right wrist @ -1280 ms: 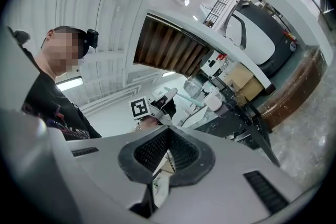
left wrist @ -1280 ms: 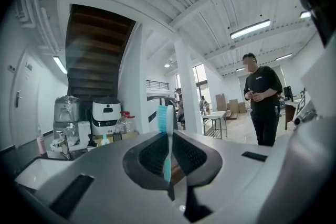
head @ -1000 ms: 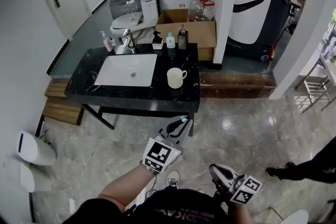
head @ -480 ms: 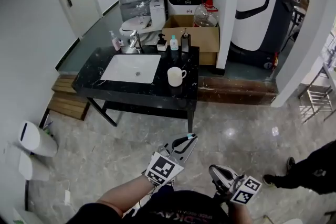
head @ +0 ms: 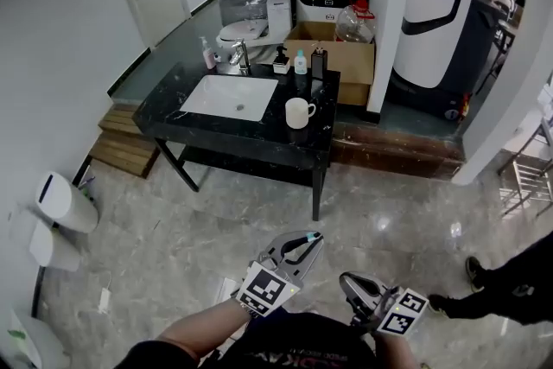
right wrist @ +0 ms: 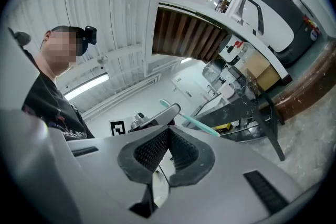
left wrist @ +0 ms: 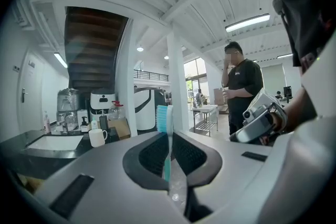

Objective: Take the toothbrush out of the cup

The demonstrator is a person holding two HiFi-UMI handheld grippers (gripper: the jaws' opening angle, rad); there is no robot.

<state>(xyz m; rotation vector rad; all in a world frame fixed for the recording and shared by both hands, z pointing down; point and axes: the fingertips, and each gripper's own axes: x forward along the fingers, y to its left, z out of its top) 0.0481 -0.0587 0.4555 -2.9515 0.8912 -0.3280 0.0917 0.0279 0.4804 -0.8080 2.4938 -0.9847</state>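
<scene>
My left gripper (head: 304, 244) is shut on a teal toothbrush (head: 311, 235), held low over the floor well short of the table. In the left gripper view the toothbrush (left wrist: 164, 122) stands upright between the pads, with its white and blue bristle head above them. The white cup (head: 298, 112) stands on the black counter (head: 259, 143) beside the sink, and it shows small in the left gripper view (left wrist: 96, 137). My right gripper (head: 350, 286) hangs close to my body, its jaws pressed together on nothing (right wrist: 168, 136). The right gripper view also shows the toothbrush (right wrist: 195, 123) sticking out of the left gripper (right wrist: 156, 116).
A white basin (head: 229, 97) is set in the counter, with bottles (head: 298, 62) and a tap at its back. A cardboard box (head: 341, 56) and white machines stand behind. White bins (head: 65, 203) sit at the left. Another person's leg (head: 510, 289) is at the right.
The view has drawn back from the table, which now sits farther off and more to the right. Both grippers stay low near my body, the left still shut on the toothbrush.
</scene>
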